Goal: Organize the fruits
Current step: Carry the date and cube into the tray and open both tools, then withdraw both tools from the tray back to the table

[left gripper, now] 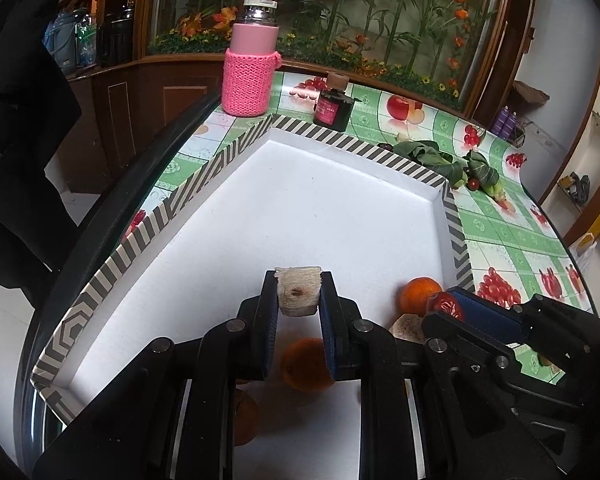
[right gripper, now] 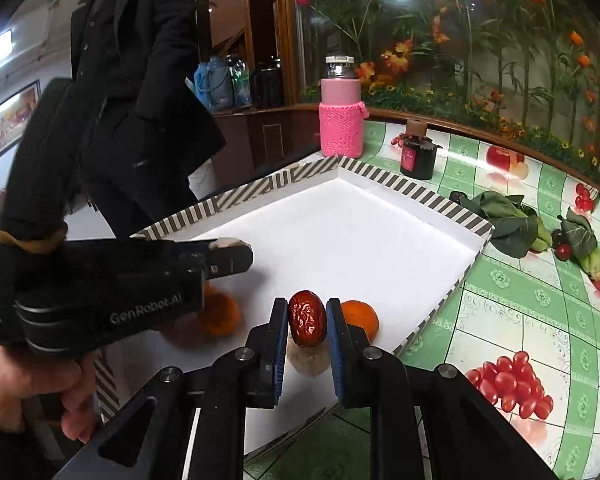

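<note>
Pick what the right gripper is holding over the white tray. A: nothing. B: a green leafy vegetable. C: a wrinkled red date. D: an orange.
C: the right gripper is shut on a wrinkled red date, while an orange lies loose in the tray.

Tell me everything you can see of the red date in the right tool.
The red date is a dark red, glossy, wrinkled oval fruit, standing upright on its long axis. The right tool is shut on it, the blue pads pressing its two sides near the fingertips. It hangs above the near end of the white tray, over a pale chunk of fruit, with an orange just behind to its right. Its underside cannot be seen.
</note>
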A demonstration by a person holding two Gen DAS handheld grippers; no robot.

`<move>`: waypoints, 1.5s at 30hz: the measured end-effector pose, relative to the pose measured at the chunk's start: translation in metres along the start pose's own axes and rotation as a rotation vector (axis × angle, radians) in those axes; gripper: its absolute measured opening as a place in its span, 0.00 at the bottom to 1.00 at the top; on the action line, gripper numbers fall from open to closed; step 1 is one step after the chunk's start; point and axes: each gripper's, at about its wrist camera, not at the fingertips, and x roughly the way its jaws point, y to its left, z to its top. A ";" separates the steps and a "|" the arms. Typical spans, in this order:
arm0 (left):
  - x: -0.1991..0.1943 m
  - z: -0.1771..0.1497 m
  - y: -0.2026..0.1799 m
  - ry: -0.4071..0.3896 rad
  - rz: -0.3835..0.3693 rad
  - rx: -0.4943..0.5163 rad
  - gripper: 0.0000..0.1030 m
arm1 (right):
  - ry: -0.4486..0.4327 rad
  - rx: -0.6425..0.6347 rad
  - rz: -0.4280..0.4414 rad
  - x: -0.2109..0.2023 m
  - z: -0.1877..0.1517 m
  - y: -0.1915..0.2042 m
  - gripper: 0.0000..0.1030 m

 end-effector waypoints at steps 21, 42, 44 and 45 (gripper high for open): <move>0.002 -0.001 -0.001 0.003 -0.001 0.003 0.18 | 0.010 -0.074 -0.033 0.003 -0.002 0.015 0.18; -0.004 -0.002 -0.002 -0.029 0.015 -0.028 0.78 | -0.028 -0.041 -0.089 -0.006 -0.004 0.013 0.40; -0.006 -0.001 0.000 -0.032 0.007 -0.037 0.78 | -0.047 -0.022 -0.119 -0.014 -0.003 0.009 0.40; -0.006 -0.001 0.001 -0.033 0.005 -0.040 0.78 | -0.050 -0.016 -0.130 -0.018 -0.001 0.007 0.40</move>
